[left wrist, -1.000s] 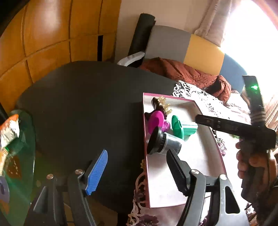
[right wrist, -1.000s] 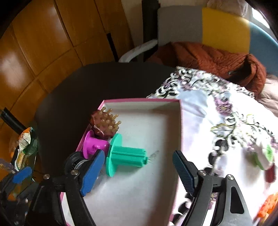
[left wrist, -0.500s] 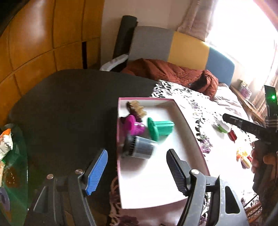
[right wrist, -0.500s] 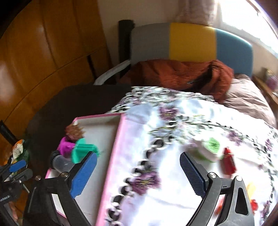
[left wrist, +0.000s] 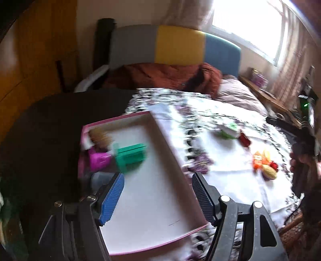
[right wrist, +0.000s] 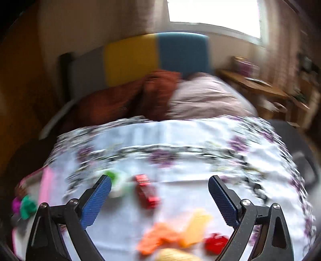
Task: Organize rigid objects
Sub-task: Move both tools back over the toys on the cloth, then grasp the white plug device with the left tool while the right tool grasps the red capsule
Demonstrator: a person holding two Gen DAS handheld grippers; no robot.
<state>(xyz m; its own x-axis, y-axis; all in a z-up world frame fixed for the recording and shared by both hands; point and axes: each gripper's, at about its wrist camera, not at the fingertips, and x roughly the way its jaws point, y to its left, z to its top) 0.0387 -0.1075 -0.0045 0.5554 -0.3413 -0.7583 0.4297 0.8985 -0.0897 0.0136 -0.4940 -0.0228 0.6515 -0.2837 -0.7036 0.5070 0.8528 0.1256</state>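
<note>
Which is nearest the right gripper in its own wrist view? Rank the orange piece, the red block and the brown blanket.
From the right gripper:
1. Orange piece, low between the fingers.
2. Red block, on the tablecloth, slightly left.
3. Brown blanket, far back on the bed.

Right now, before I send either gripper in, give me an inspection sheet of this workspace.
Surface: floral tablecloth over a dark table.
Job's things: pink-rimmed tray holding a green spool, a magenta piece and a bristly brown piece; on the cloth a red block, a green-and-white piece, and a blurred orange, yellow and red cluster.
Clutter: nothing seen.
Grippers: left gripper open over the tray; right gripper open over the cloth; both empty.
Cables: nothing seen.
Surroundings: grey, yellow and blue headboard, rust blanket, window.
</note>
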